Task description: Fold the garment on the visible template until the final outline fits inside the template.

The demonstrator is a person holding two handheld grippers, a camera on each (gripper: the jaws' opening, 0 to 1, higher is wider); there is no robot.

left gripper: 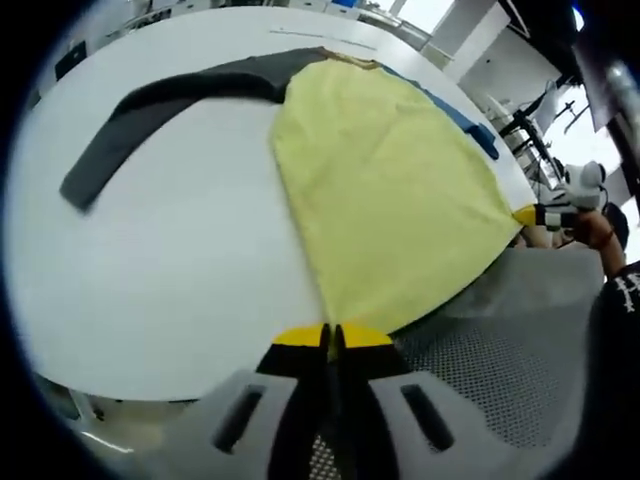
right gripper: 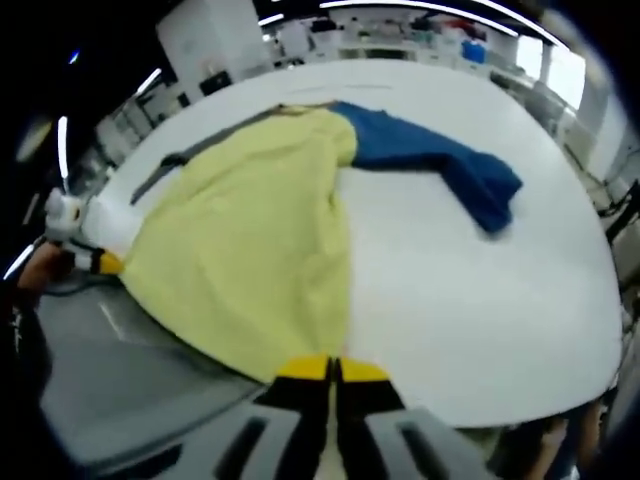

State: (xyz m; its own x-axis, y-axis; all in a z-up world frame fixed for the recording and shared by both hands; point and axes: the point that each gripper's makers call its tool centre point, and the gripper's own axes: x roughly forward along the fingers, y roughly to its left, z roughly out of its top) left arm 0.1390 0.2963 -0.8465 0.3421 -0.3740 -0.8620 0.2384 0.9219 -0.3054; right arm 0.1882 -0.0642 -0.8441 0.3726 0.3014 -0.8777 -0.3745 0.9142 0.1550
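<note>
A garment with a yellow body (left gripper: 390, 180) lies spread on the white table (left gripper: 170, 280). Its dark grey sleeve (left gripper: 150, 110) stretches away on one side. The blue sleeve (right gripper: 440, 155) lies out on the other side and peeks past the body's far edge (left gripper: 470, 125). My left gripper (left gripper: 331, 338) is shut on one corner of the yellow hem at the table's near edge. My right gripper (right gripper: 333, 368) is shut on the other hem corner (right gripper: 300, 345). Each gripper shows in the other's view, the right one (left gripper: 535, 213) and the left one (right gripper: 100, 262), both at the hem's ends.
A grey mesh surface (left gripper: 500, 330) lies below the table's near edge (right gripper: 150, 360). A hand (left gripper: 592, 228) holds the right gripper. Benches and equipment (right gripper: 400, 40) stand beyond the table's far side. Bare white tabletop (right gripper: 480, 300) spreads beside the garment.
</note>
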